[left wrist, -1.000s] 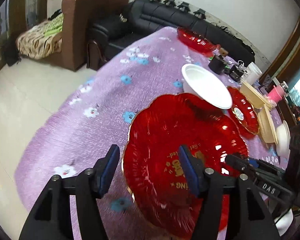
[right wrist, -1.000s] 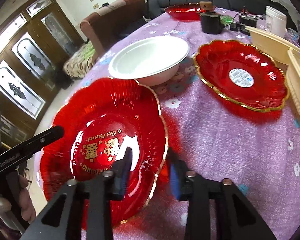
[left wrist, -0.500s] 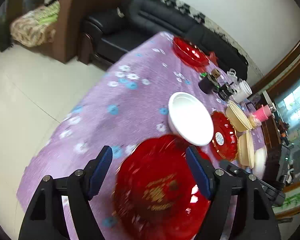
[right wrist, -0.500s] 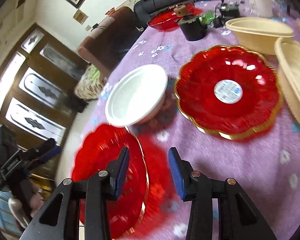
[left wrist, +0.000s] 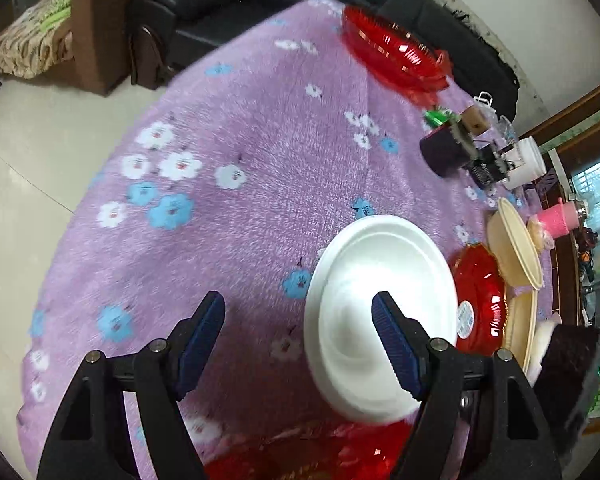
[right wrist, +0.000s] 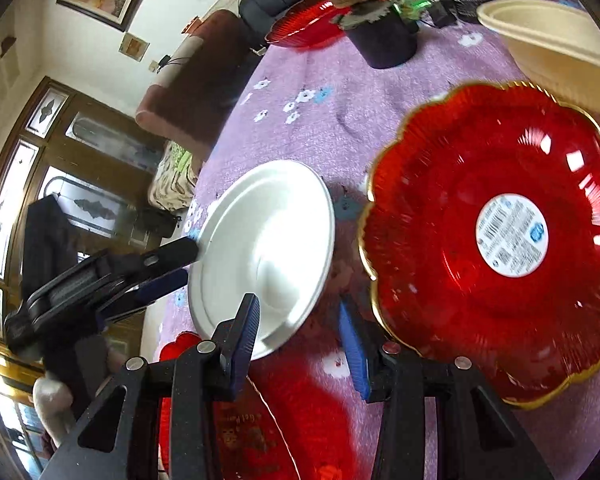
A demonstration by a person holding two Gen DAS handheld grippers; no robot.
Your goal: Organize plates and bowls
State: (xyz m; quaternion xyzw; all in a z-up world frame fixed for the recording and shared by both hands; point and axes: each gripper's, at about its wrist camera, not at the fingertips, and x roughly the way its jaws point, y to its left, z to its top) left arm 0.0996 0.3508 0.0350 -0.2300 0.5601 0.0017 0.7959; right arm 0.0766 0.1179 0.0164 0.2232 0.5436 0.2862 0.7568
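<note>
A white bowl (left wrist: 380, 312) stands on the purple flowered tablecloth (left wrist: 240, 160). My left gripper (left wrist: 298, 340) is open just above its near left rim, with one finger over the bowl. In the right wrist view the white bowl (right wrist: 268, 248) lies ahead of my open right gripper (right wrist: 300, 332), with the left gripper (right wrist: 156, 276) at its far side. A red plate with a label (right wrist: 496, 248) lies to the right. The red printed plate (right wrist: 284, 420) lies under both grippers, near the table edge (left wrist: 300, 456).
Another red plate (left wrist: 392, 52) sits at the far end of the table. A dark pot (left wrist: 444, 152), a white cup (left wrist: 526, 160), cream bowls (left wrist: 516, 248) and a pink cup (left wrist: 558, 218) line the right side. Sofas stand beyond the table.
Both grippers let go of the red printed plate and moved forward over it to the white bowl. The printed plate now lies on the table below them.
</note>
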